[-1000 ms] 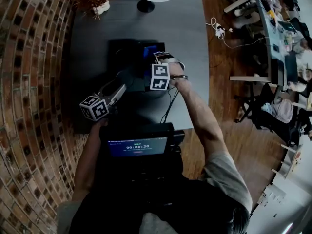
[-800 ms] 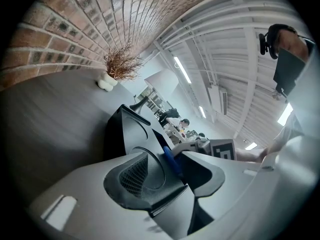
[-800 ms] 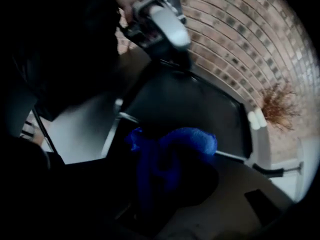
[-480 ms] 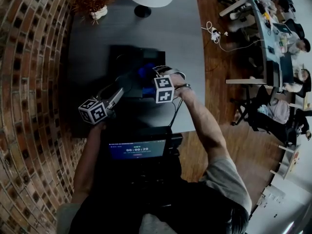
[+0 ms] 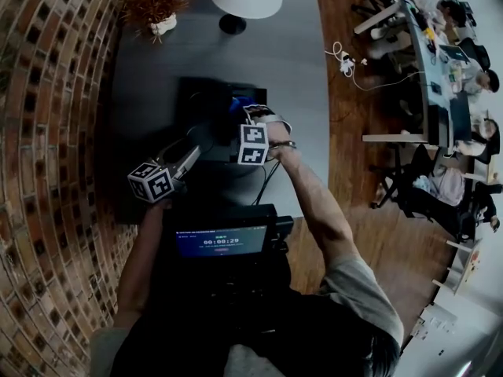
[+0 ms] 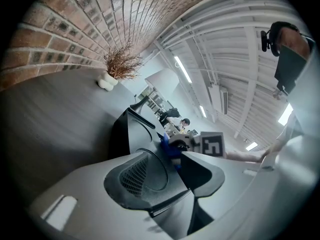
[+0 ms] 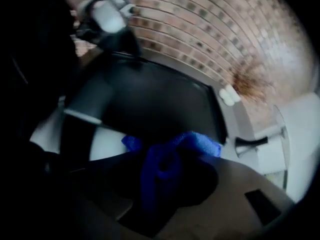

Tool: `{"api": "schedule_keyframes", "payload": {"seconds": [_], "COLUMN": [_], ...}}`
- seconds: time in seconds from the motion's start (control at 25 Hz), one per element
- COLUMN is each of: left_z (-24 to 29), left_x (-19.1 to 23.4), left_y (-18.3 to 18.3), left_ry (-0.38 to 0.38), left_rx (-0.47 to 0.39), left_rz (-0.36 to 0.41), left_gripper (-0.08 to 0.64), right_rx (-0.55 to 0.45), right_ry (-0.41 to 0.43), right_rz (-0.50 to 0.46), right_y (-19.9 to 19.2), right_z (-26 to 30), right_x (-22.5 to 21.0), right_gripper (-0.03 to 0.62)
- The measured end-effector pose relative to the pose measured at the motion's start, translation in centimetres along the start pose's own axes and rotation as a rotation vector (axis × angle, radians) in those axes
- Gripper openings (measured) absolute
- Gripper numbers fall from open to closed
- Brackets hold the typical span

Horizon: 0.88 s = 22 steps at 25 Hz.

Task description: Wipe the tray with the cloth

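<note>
Moved left, my right gripper [image 5: 245, 116] has just tightened on the cloth [image 7: 172, 151]. My left gripper [image 5: 198, 140] clamps the tray [image 5: 206, 100] by its near edge.

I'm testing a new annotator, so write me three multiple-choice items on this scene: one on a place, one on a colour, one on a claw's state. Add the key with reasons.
1. Where on the table does the potted plant stand?
A. its middle
B. its near right corner
C. its far left corner

2. What colour is the cloth?
A. red
B. blue
C. white

3. The right claw is:
A. shut on the cloth
B. open and empty
C. out of every view

Key:
1 C: the head view shows it far left, by the brick wall.
2 B: it shows bright blue in the right gripper view.
3 A: its jaws, which have just been closing, pinch the cloth.
</note>
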<state>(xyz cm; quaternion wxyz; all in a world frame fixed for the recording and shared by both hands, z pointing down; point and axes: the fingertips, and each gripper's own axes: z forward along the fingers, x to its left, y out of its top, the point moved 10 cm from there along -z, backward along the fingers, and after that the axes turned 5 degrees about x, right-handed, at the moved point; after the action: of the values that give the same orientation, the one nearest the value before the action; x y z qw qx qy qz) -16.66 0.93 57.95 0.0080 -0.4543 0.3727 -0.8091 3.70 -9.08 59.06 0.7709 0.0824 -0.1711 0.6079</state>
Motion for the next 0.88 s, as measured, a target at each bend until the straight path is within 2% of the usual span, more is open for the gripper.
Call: {"api": "schedule_keyframes", "payload": {"seconds": [0.08,0.12,0.16,0.2,0.24,0.36,0.4,0.44,0.52,0.6,0.68,0.8,0.88], "left_z": [0.1,0.1,0.0,0.0,0.0,-0.1,-0.1,-0.1,-0.1,-0.3,-0.4,-0.4,-0.5], "left_x": [0.0,0.0,0.0,0.0,0.0,0.1,0.2,0.2,0.3,0.7,1.0,0.9,0.9], "left_y": [0.0,0.0,0.0,0.0,-0.1,-0.1,-0.1,-0.2,-0.2,-0.3,-0.4,-0.3,-0.3], "left_ry": [0.0,-0.001,-0.002,-0.003,-0.002,-0.002,-0.003,-0.003,-0.005,-0.007,-0.011,-0.006,-0.004], "left_rx": [0.0,0.001,0.0,0.0,-0.002,-0.008,-0.009,-0.01,-0.01,-0.009,-0.009,-0.017,-0.02], "left_rz": [0.003,0.006,0.007,0.007,0.007,0.008,0.008,0.008,0.007,0.004,0.007,0.003,-0.006], "left_gripper": [0.208,0.209,0.209,0.209,0.209,0.209,0.209,0.209,0.209,0.209,0.209,0.209,0.209], "right_rx": [-0.049,-0.058,-0.051,-0.025,0.016,0.178,0.208,0.223,0.265,0.321,0.329,0.269,0.234], "right_ry": [0.146,0.213,0.251,0.241,0.178,-0.092,-0.123,-0.115,-0.063,0.025,0.184,0.465,0.606], "right_rz": [-0.207,-0.28,-0.307,-0.286,-0.224,0.034,0.096,0.127,0.088,0.009,-0.028,0.002,0.057], "right_y": [0.1,0.2,0.2,-0.1,-0.5,-2.0,-2.4,-2.5,-2.1,-1.3,-0.6,0.2,0.0], "right_z": [-1.8,-2.4,-2.8,-2.8,-2.5,-0.4,0.6,1.5,2.8,2.7,1.6,0.0,-0.5], "right_x": [3.4,4.8,5.5,5.0,3.5,-3.0,-4.5,-5.2,-4.7,-3.0,-1.1,2.1,3.6], "right_gripper": [0.137,0.137,0.138,0.138,0.137,0.138,0.138,0.138,0.138,0.138,0.138,0.138,0.138]}}
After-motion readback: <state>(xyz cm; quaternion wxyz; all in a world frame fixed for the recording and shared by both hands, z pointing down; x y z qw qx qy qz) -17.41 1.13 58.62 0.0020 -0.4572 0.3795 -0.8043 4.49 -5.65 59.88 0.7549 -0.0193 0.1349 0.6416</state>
